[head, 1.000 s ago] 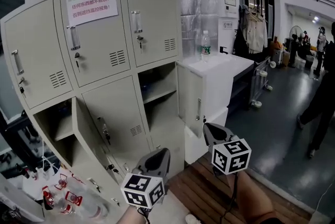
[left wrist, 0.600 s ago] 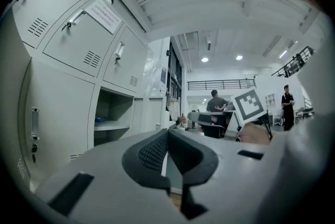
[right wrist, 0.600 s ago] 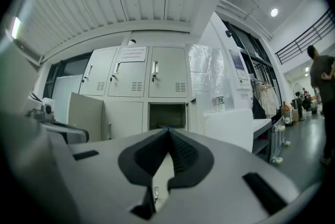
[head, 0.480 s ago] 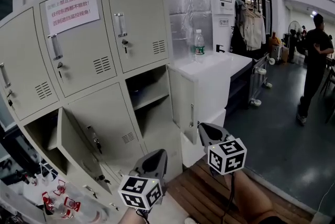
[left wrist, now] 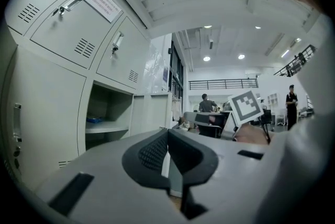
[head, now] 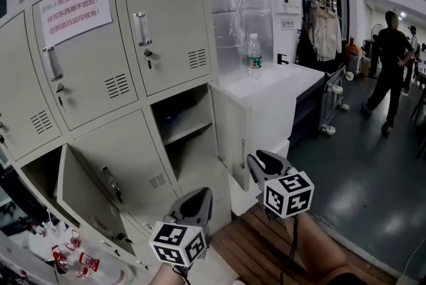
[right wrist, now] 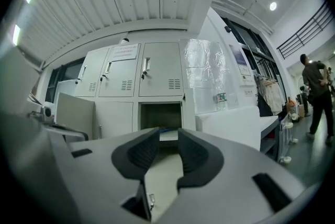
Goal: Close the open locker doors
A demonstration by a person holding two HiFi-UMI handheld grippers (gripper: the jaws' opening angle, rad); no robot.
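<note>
The beige locker bank has two doors standing open. The right column's middle door is swung out to the right of its open compartment. A lower left door also hangs open. My right gripper is level and just short of the right door's lower edge; its jaws have just been opening and nothing is between them. My left gripper is lower and to the left, shut on nothing. Straight ahead in the right gripper view is the open compartment.
A white counter with a water bottle adjoins the lockers on the right. A person walks at the far right. Wooden boards lie under my grippers. Small red-capped items sit at the bottom left.
Both grippers have moved closer to the lockers, and the locker bank has slid left in the head view. The person at the right has walked further into view.
</note>
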